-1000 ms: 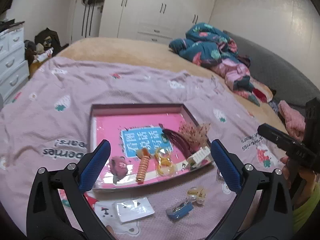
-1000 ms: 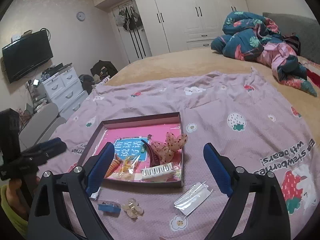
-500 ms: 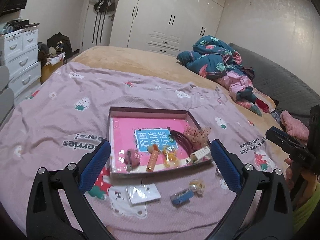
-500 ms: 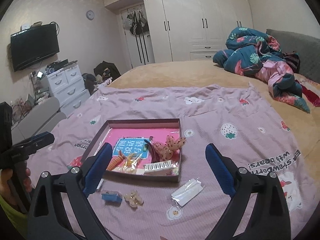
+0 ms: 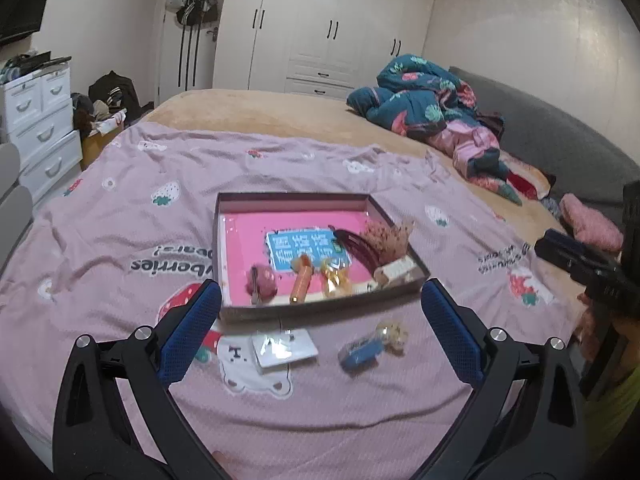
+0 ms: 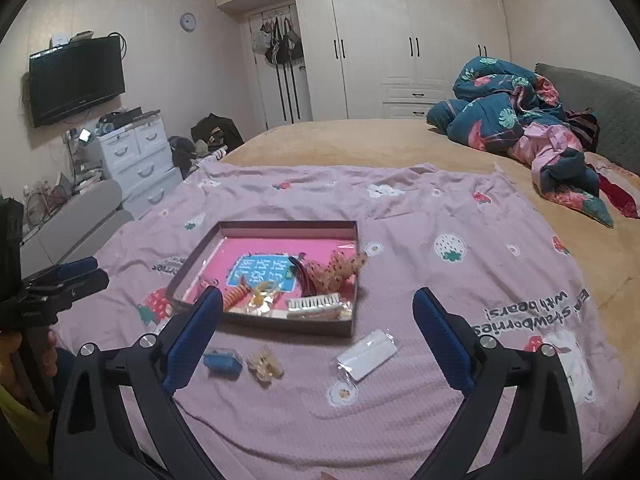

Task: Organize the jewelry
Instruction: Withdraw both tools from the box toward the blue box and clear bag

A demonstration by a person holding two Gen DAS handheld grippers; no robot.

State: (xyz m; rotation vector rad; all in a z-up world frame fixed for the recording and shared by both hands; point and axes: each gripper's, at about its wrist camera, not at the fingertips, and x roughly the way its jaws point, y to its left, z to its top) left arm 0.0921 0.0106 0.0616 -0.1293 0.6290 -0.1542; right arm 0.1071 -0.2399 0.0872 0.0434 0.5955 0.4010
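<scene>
The left gripper (image 5: 320, 328) is spread wide and holds nothing, its blue-padded fingers (image 5: 192, 332) framing the near edge of the shallow cardboard tray (image 5: 320, 306). The right gripper (image 6: 316, 328) is equally wide and empty, raised above the pink strawberry-print blanket (image 6: 460, 216) with the tray's near wall between its fingers.

The tray has low dark walls on all four sides and a pink floor. Inside it, crowded toward the near right corner, lie an orange spiral hair tie (image 5: 301, 283), a small pink hair accessory (image 5: 262, 282), a yellowish wrapped piece (image 5: 335, 280), a dark red hair clip (image 5: 354, 245), a dotted pink bow (image 5: 386, 238) and a white comb-like clip (image 6: 314, 303). The far half of the tray floor is bare pink.

Outside the tray, on the blanket just before its near wall, sit a blue clip (image 6: 222, 362) touching or nearly touching a pale beaded piece (image 6: 265, 366), a flat clear packet (image 5: 285, 346) to the left and another clear packet (image 6: 368, 354) to the right. The blanket is open on both sides of the tray and beyond it up to the tan bedspread (image 6: 360, 140).

Both grippers are held level, pointing forward across the bed, side by side and well apart; each shows at the edge of the other's view.
</scene>
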